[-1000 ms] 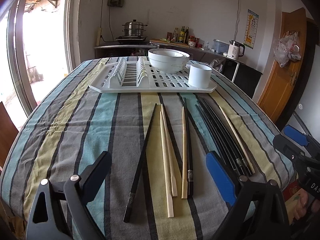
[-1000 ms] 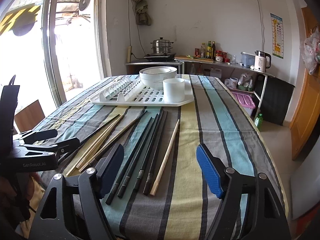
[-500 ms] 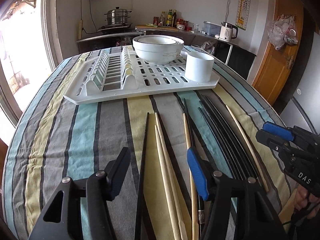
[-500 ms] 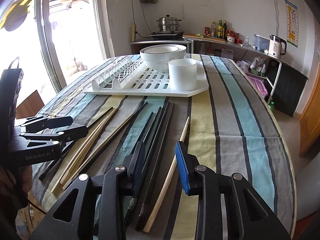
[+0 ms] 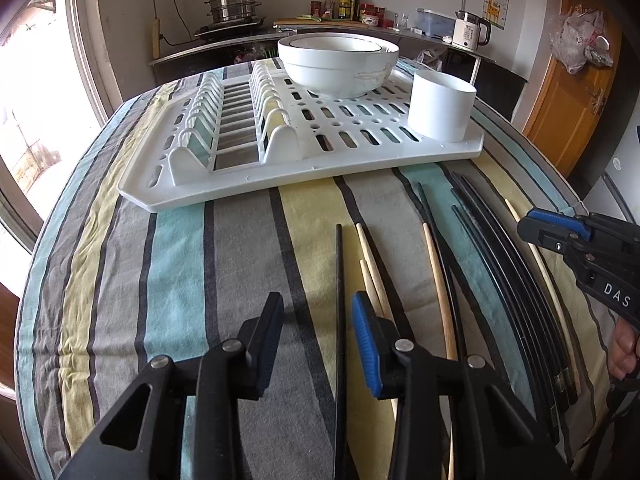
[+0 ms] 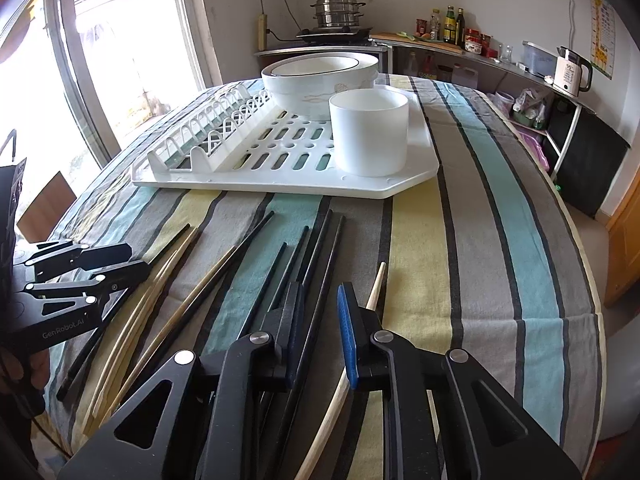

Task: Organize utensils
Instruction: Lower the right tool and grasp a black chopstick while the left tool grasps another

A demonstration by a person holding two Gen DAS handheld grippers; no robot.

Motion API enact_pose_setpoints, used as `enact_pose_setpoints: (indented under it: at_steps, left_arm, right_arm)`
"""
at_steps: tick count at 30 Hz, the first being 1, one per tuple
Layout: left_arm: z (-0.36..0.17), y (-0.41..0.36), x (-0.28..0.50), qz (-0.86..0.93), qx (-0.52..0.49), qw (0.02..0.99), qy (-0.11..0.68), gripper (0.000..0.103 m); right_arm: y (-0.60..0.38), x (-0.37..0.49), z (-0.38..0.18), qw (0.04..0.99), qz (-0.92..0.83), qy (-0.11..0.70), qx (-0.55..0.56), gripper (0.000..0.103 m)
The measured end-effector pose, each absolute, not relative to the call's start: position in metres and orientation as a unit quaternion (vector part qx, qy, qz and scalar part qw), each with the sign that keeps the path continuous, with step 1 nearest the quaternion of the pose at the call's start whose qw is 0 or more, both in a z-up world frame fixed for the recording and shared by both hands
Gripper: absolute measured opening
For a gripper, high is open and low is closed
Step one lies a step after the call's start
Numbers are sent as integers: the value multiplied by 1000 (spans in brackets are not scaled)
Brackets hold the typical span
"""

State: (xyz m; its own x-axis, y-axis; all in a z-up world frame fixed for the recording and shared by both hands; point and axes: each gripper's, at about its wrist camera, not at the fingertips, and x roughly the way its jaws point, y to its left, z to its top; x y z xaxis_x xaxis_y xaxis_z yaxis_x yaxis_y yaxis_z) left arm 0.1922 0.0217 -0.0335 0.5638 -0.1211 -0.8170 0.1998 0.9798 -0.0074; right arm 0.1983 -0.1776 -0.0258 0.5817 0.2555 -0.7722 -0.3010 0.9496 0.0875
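Observation:
Black and pale wooden chopsticks lie side by side on the striped tablecloth, in front of a white drying rack [image 5: 320, 168] [image 6: 280, 188]. On the rack stand a white cup [image 5: 440, 108] [image 6: 368, 136] and stacked white bowls [image 5: 338, 64] [image 6: 320, 80]. My left gripper [image 5: 316, 320] [image 6: 136, 260] is low over the leftmost black chopstick [image 5: 340, 272]. Its jaws are closing with that stick between them, and gaps still show. My right gripper [image 6: 320, 316] [image 5: 526, 227] is closing over the black chopsticks [image 6: 320, 264], just left of a pale chopstick [image 6: 376, 284]. Its pads do not visibly press.
The table's right edge drops to the floor close beside the right gripper. A kitchen counter with a steamer pot [image 6: 338, 12], bottles and a kettle [image 6: 572, 68] runs behind the table. A glass door is at the left, a wooden door [image 5: 576, 100] at the right.
Both grippers have moved forward and down toward the chopsticks. Both pairs of jaws have narrowed from wide to a small gap, each now straddling black chopsticks.

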Motion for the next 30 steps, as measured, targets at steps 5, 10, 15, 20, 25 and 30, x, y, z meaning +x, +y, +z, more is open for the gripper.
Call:
enact_pose_setpoints:
  at_steps: [5, 10, 15, 20, 25, 30]
  left_arm:
    - [-35, 18, 200, -92, 57, 880, 462, 33]
    - [-35, 12, 204, -97, 78, 877, 464, 31]
    - [-35, 8, 209, -109, 83, 872, 469, 23]
    - [-35, 3, 212, -116, 88, 871, 470, 7]
    - [-35, 3, 212, -120, 85, 870, 471, 5]
    - [-28, 11, 210, -118, 69, 874, 467, 5]
  right_arm:
    - [-173, 210, -30, 881, 154, 446, -36, 15]
    - [-169, 221, -35, 874, 142, 462, -51, 13]
    - [-167, 228, -38, 868, 138, 474, -59, 9]
    - [-167, 230, -37, 865, 144, 477, -57, 7]
    - [-169, 225, -31, 867, 161, 470, -41, 6]
    - [-175, 218, -16, 875, 170, 452, -23, 6]
